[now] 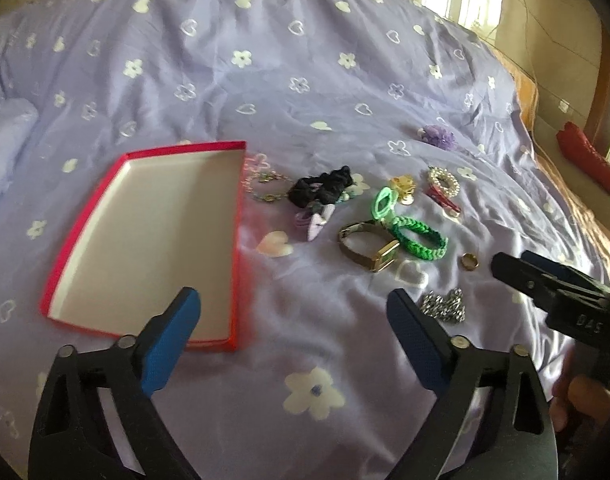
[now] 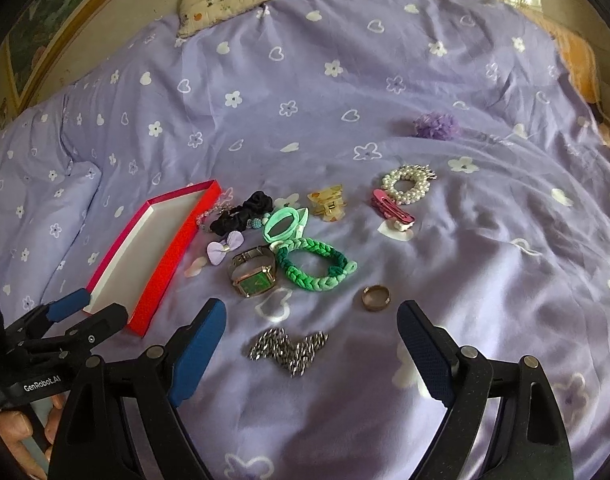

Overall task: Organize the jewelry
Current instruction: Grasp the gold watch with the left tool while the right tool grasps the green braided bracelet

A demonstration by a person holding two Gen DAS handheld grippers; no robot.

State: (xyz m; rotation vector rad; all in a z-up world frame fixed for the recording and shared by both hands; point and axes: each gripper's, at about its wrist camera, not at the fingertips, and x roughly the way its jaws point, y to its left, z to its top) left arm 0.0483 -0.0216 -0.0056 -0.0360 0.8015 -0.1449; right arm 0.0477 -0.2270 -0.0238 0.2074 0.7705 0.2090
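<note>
My right hand-held gripper [image 2: 311, 322] hangs over the bed [image 2: 345, 80] with its fingers spread wide and nothing between them. Straight ahead and just below the gap lies the silver chain [image 2: 289, 350], bunched in a zigzag whose long axis runs left to right, across my line of approach. That suits a straight drop: the fingers would close along its length, so I judge a small turn of the wrist would grip it better across the narrow way. The gold ring [image 2: 376, 297] sits just beyond my right finger, apart from the chain.

My left hand-held gripper [image 1: 293, 314] is also spread and empty, hovering by the near corner of the red box [image 1: 241, 240], which is open and holds nothing that I can see. So the right one is nearer the chain, the left nearer the box.

The box lies to the left of the chain, its long side angled away from me. Between them the bedcover is bare and soft, so there is open room for a carry to the left. Further out, the watch [image 2: 253, 276] touches the green braided band [image 2: 317, 270], and the black scrunchie [image 2: 245, 210] crowds the box's far edge. I would keep low past the left hand-held gripper to avoid knocking it.
</note>
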